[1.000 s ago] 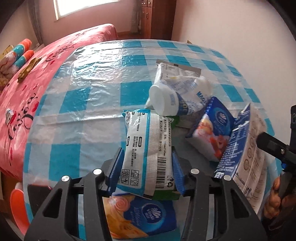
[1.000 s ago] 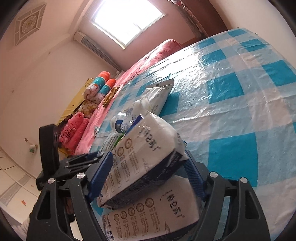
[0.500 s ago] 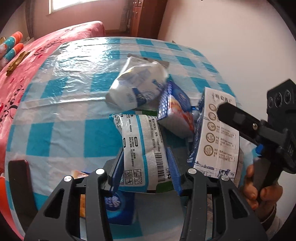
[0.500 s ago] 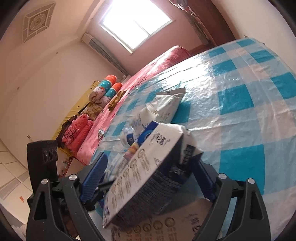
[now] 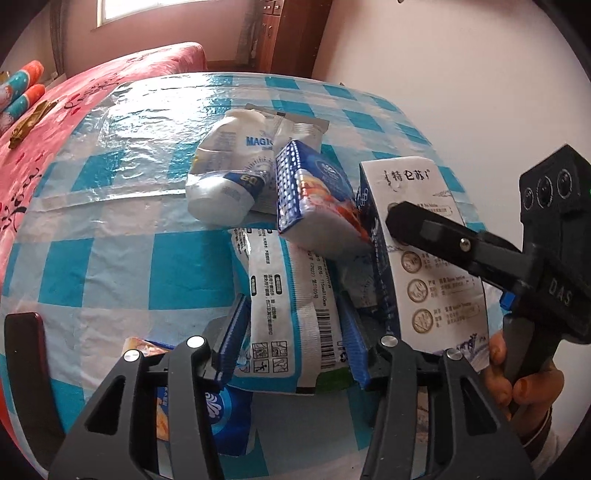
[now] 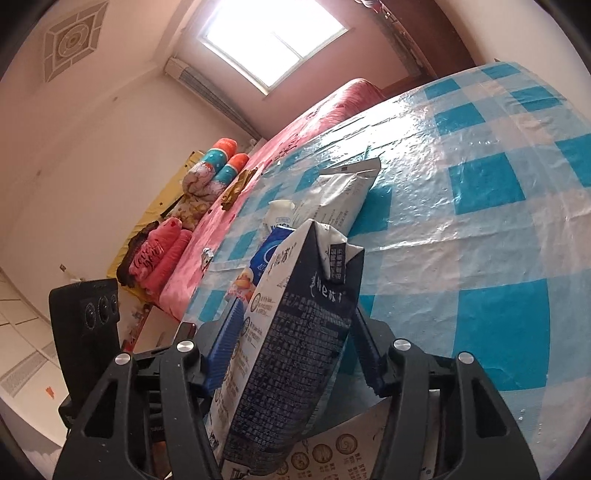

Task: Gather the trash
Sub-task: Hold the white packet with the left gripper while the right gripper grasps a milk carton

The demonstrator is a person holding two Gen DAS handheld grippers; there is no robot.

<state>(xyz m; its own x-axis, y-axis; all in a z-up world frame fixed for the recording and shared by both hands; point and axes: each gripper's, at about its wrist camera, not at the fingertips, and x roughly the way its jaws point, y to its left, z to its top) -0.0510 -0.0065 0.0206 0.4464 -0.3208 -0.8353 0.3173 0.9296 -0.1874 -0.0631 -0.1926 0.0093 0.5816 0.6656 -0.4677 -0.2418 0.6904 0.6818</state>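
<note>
My left gripper (image 5: 291,339) is shut on a white and blue snack wrapper with a barcode (image 5: 291,306), held over the blue checked table (image 5: 118,206). My right gripper (image 6: 295,350) is shut on a dark blue and white milk carton (image 6: 295,354), held upright; the carton also shows in the left wrist view (image 5: 424,258), just right of the wrapper. A small blue carton (image 5: 317,199) leans between them. A crushed white bottle (image 5: 229,177) and a silver pouch (image 5: 295,129) lie behind it. Another blue carton (image 5: 221,413) lies under my left gripper.
A pink bed (image 5: 55,107) with rolled blankets (image 6: 221,162) borders the table on the left. A wooden cabinet (image 5: 284,33) stands at the back. A white wall (image 5: 443,74) runs along the right. A flattened carton (image 6: 332,454) lies under my right gripper.
The right gripper has turned its milk carton upright and brought it closer to the left gripper. The left gripper has pulled back a little with the wrapper.
</note>
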